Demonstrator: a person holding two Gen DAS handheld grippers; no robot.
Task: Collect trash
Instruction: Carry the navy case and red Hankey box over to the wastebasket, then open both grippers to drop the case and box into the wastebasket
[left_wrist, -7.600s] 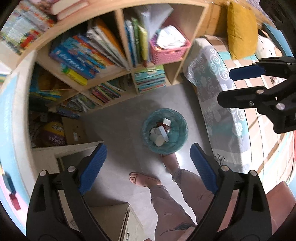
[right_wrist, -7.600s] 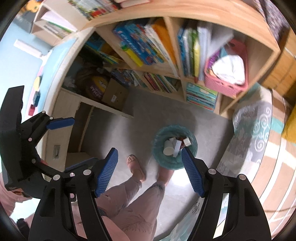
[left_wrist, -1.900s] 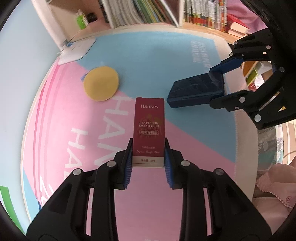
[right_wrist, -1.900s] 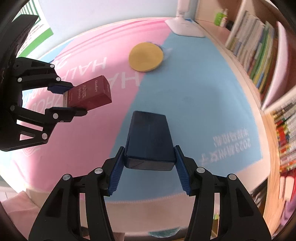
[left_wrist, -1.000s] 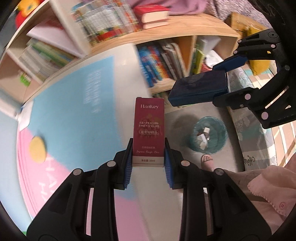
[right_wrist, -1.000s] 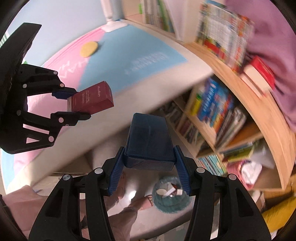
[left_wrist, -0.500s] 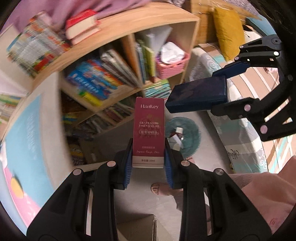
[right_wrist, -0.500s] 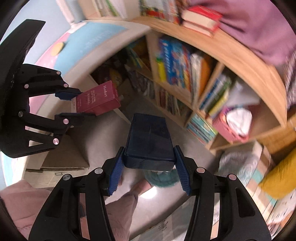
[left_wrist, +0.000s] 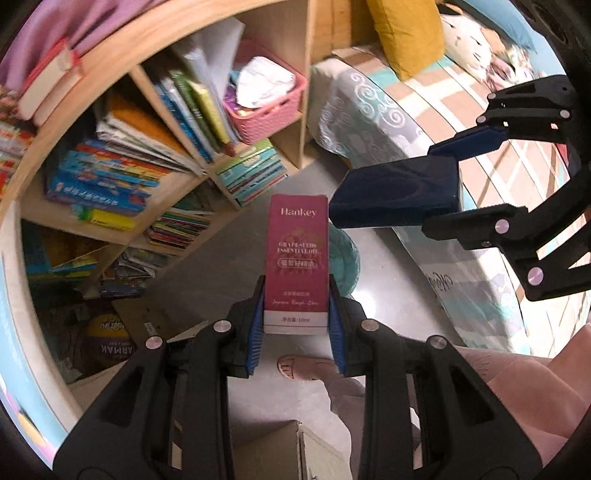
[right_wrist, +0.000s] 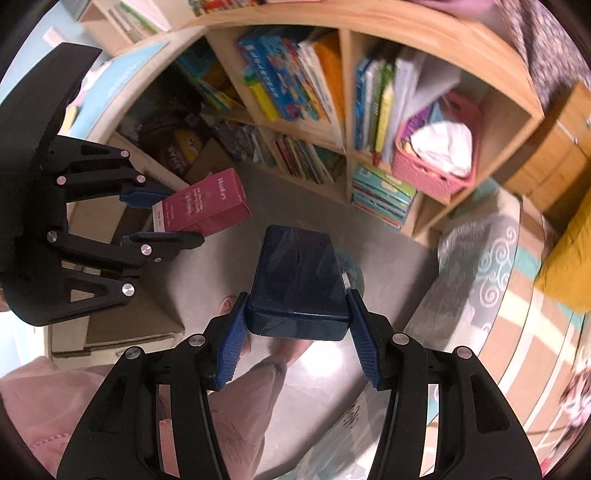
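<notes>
My left gripper (left_wrist: 296, 295) is shut on a maroon "Hankey" carton (left_wrist: 297, 258), which stands upright between the blue pads. My right gripper (right_wrist: 297, 306) is shut on a dark blue box (right_wrist: 298, 280). Both point down at the grey floor. The teal waste bin (left_wrist: 347, 254) sits on the floor right under the two held things, mostly hidden behind them; in the right wrist view only its rim (right_wrist: 352, 273) shows past the blue box. In the left wrist view the blue box (left_wrist: 397, 197) hangs at upper right of the carton. The carton (right_wrist: 203, 208) shows at left in the right wrist view.
A wooden bookshelf (left_wrist: 147, 122) full of books with a pink basket (left_wrist: 264, 107) stands behind the bin. A bed with patterned cover (left_wrist: 388, 118) and a yellow pillow (left_wrist: 406, 33) lies at right. Cardboard boxes (right_wrist: 110, 295) sit at left. A person's sandalled foot (left_wrist: 306, 367) and pink trouser legs stand near the bin.
Both grippers have swung away from the pink and blue table top and out over the floor, sinking toward the bin. Each keeps its grip on its box.
</notes>
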